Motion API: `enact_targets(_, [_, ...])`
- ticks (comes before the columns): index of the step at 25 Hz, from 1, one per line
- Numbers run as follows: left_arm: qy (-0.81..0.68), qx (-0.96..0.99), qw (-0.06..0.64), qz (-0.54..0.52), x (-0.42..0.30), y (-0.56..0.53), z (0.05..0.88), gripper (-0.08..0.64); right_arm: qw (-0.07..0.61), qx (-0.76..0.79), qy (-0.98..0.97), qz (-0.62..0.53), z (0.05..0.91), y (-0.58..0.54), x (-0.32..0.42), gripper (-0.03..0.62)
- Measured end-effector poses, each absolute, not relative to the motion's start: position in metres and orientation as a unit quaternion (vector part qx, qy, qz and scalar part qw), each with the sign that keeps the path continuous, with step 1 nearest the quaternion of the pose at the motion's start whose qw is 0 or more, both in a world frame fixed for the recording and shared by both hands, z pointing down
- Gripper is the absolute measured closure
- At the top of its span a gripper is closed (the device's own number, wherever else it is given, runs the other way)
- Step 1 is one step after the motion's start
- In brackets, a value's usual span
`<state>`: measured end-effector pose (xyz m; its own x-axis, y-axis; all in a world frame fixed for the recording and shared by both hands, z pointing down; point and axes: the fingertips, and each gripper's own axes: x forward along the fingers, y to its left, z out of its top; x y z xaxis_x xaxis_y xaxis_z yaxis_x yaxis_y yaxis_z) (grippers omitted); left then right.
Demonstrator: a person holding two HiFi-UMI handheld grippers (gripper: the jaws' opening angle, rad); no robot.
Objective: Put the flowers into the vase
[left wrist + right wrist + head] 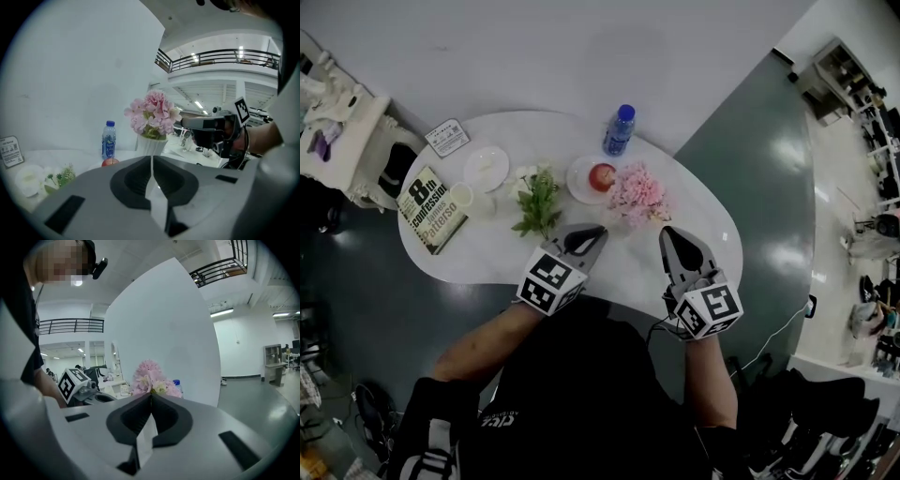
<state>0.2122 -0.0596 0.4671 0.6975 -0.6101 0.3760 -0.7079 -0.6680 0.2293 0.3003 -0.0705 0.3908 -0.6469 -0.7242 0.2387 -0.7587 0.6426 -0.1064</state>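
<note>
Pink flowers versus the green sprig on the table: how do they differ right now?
The pink flowers stand upright in the white vase; the green sprig seems to lie loose on the table. The pink flowers are a dense round bunch; the green sprig is sparse and leafy. Both are on the same table.

Only the book (431,210) cover is legible, showing a large "8", "confession" and, lower down, "Patterso".
</note>
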Motion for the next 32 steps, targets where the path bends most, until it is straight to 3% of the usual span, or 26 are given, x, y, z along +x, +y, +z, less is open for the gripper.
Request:
enact_targets(21, [-0.404, 0.896, 0.159, 0.098, 0.223, -0.046, 0.419, 0.549, 0.044, 0.337, -0.935, 0.098, 0.348, -0.041, 0.297, 0.568])
enact_targets(32, [-0.411, 0.903, 0.102, 0.068, 0.214, -0.035, 0.377, 0.549, 0.029, 0.313, -0.946, 0.075, 0.32, -0.028, 0.283, 0.568])
